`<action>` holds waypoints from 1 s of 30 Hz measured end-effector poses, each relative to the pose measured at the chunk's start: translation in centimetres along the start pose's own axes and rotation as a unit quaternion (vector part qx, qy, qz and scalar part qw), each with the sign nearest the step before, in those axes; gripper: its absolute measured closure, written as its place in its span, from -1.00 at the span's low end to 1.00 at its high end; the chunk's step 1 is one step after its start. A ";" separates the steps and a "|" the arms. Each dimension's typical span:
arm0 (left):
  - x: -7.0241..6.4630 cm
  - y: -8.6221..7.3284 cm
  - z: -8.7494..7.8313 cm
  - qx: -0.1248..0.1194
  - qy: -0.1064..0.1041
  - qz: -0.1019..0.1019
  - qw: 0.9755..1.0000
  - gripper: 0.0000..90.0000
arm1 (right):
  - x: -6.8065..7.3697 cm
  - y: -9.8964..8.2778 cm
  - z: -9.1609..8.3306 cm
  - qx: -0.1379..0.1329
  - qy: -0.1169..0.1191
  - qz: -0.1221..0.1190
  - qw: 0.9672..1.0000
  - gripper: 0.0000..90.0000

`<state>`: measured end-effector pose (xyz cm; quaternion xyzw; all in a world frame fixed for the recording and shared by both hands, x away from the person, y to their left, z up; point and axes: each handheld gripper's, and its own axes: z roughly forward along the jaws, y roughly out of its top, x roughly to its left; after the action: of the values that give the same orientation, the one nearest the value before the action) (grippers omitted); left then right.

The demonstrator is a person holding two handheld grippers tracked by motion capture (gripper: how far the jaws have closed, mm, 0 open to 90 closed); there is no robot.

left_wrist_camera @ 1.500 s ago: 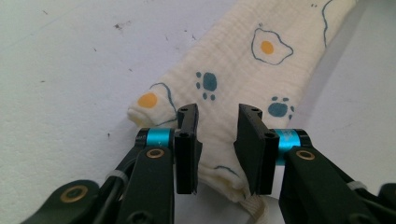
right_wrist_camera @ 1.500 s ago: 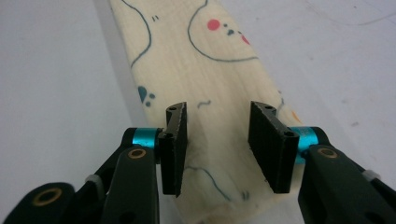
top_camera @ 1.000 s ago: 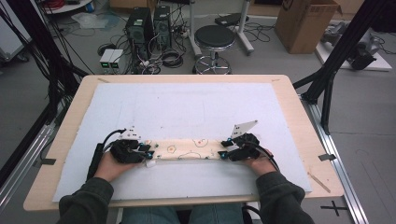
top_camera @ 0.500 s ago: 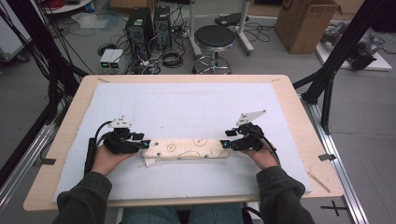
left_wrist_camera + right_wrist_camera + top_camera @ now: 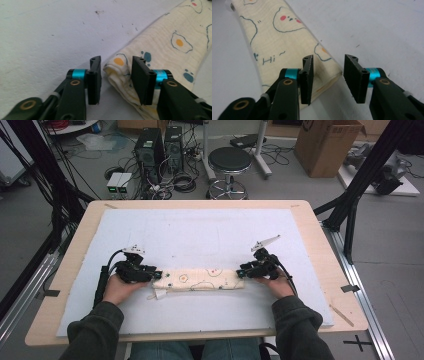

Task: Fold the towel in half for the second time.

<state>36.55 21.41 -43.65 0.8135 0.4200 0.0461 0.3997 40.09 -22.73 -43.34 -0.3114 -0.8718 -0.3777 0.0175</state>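
Note:
A cream cloth [image 5: 200, 280] printed with fried eggs and small faces lies folded into a long narrow strip on the white mat [image 5: 200, 235], near the person's side. My left gripper [image 5: 150, 275] is at its left end, my right gripper [image 5: 243, 271] at its right end. In the left gripper view the jaws of the left gripper [image 5: 116, 60] straddle the folded corner of the cloth [image 5: 175, 42] with a small gap at one pad. In the right gripper view the right gripper [image 5: 328, 58] brackets the other corner of the cloth [image 5: 277, 32] the same way. Both pairs of jaws have just been closing.
The mat covers a wooden table [image 5: 200, 204]. A thin wooden stick [image 5: 342, 315] lies near the table's front right corner. Beyond the far edge stand a stool [image 5: 229, 162], computer towers [image 5: 160, 145] and a cardboard box [image 5: 327, 145]. Black frame legs [image 5: 350, 215] flank the table.
Both hands have shifted slightly toward the far side of the table, staying at the cloth's two ends. The cloth lies a little longer and flatter than before.

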 end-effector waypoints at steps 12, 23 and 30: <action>-0.6 0.0 -0.2 0.001 0.006 0.019 1.000 0.79 | 0.6 0.1 0.3 0.012 0.006 -0.017 1.000 0.75; -0.9 0.3 -0.5 -0.019 0.025 0.026 0.999 0.81 | 1.2 0.4 -0.2 0.002 -0.022 -0.033 0.999 0.76; -0.7 0.8 -0.7 -0.033 0.040 0.021 0.998 0.81 | 1.4 1.4 -0.4 0.000 -0.038 -0.039 0.999 0.76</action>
<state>36.28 21.10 -42.47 0.8061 0.4163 0.1007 0.4084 39.63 -21.52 -41.78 -0.2913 -0.8833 -0.3661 -0.0302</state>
